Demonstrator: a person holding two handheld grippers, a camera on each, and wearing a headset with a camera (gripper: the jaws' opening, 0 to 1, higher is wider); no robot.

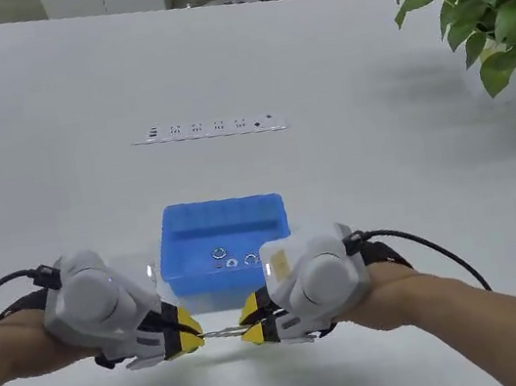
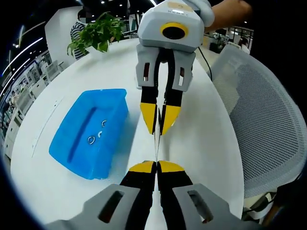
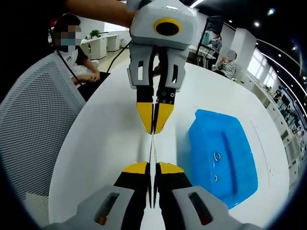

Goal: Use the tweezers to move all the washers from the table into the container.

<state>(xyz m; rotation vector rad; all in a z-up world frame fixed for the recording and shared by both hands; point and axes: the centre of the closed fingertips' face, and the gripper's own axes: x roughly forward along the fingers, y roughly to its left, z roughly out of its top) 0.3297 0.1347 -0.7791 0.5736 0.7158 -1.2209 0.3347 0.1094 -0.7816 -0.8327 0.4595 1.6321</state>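
1. Left gripper (image 1: 187,332): lower left of centre in the head view, pointing toward the right of the frame. Its jaws were pinched narrow on one end of the tweezers (image 1: 224,333).
2. Right gripper (image 1: 253,321): lower centre of the head view, pointing left and facing the other gripper, near it tip to tip. Its jaws were closed tight on the other end of the same tweezers.
3. Tweezers: a thin metal pair spanning the gap between the two sets of yellow tips. In the left gripper view they ran up the middle of the frame (image 2: 156,146). Whether they touched the table (image 1: 353,167) could not be told.
4. Container (image 1: 220,202): a blue tray at the centre of the head view, just above both grippers in the frame.
5. Washers (image 1: 219,253): three lay inside the container, near its front wall. None was between the tweezer tips. Whether any lay on the table could not be told.
6. Plant (image 1: 489,6): upper right corner, well apart from the work.
7. Step in hand, as judged: settling the grip on the tweezers, not carrying a washer.
8. Next move, as judged: one gripper should let go so that the other holds the tweezers alone with the points free. The table should then be checked for washers not yet moved.
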